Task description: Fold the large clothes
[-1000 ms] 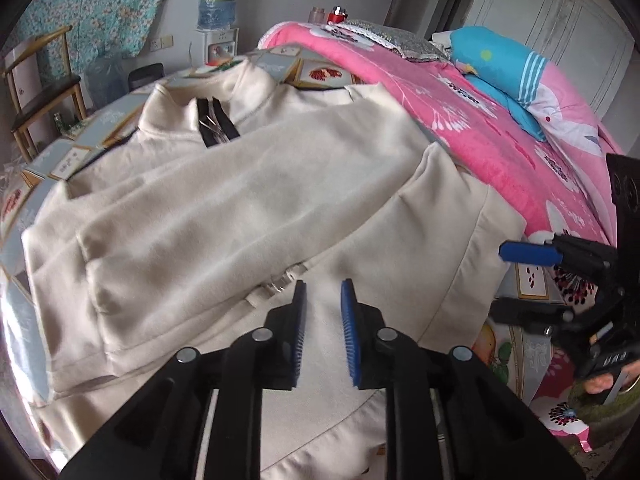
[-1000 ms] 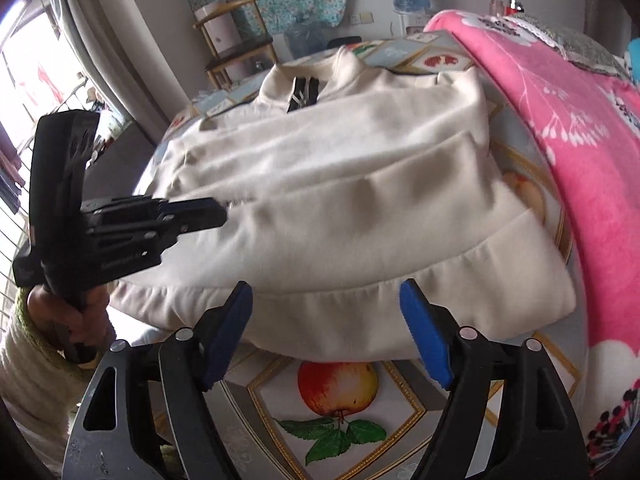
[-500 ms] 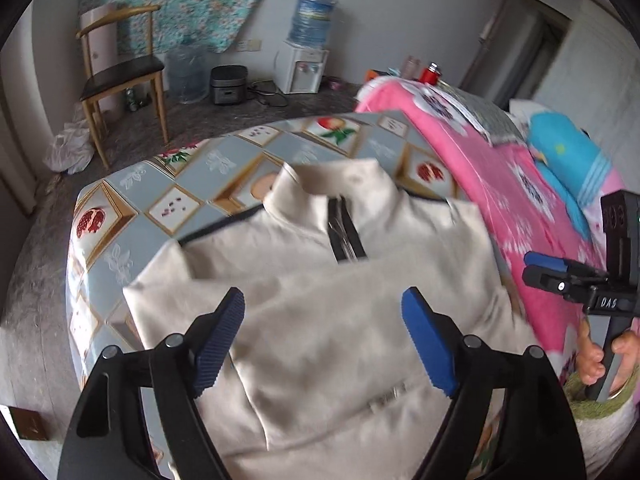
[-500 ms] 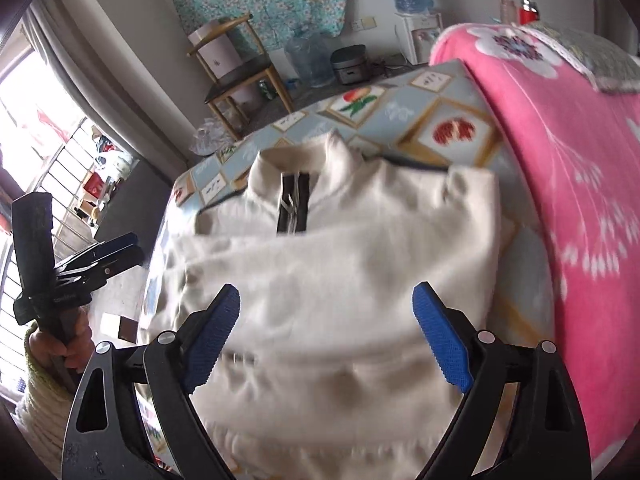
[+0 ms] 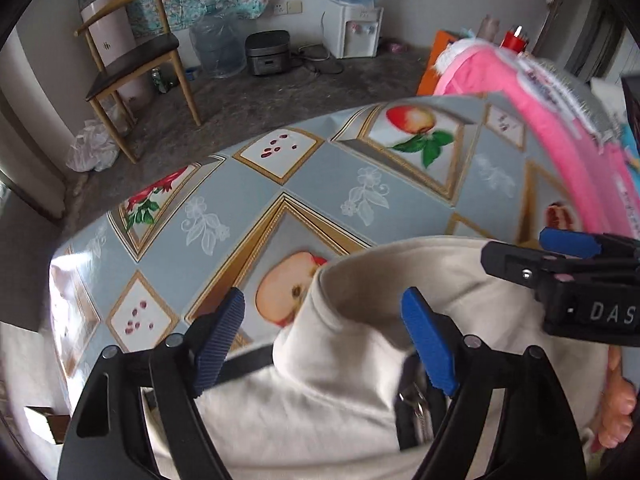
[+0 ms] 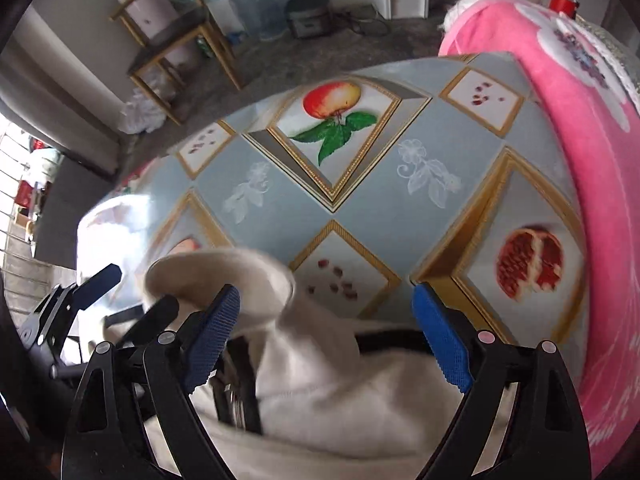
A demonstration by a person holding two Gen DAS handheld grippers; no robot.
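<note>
Left wrist view: the left gripper is hovering with jaws spread apart over the collar of the cream sweater, which is lying on the fruit-patterned tablecloth. Right wrist view: the right gripper is gaping wide above the same collar.

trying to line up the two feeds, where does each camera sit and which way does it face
Left wrist: sits on the left gripper, looking forward over the cream top's collar toward the chair; shows its own open fingers, plus the right gripper and the hand holding it.
Right wrist: sits on the right gripper, facing the same way over the fruit-print tablecloth; shows its own open fingers, with the left gripper at left.
Both share the collar, tablecloth, chair and pink blanket.
</note>
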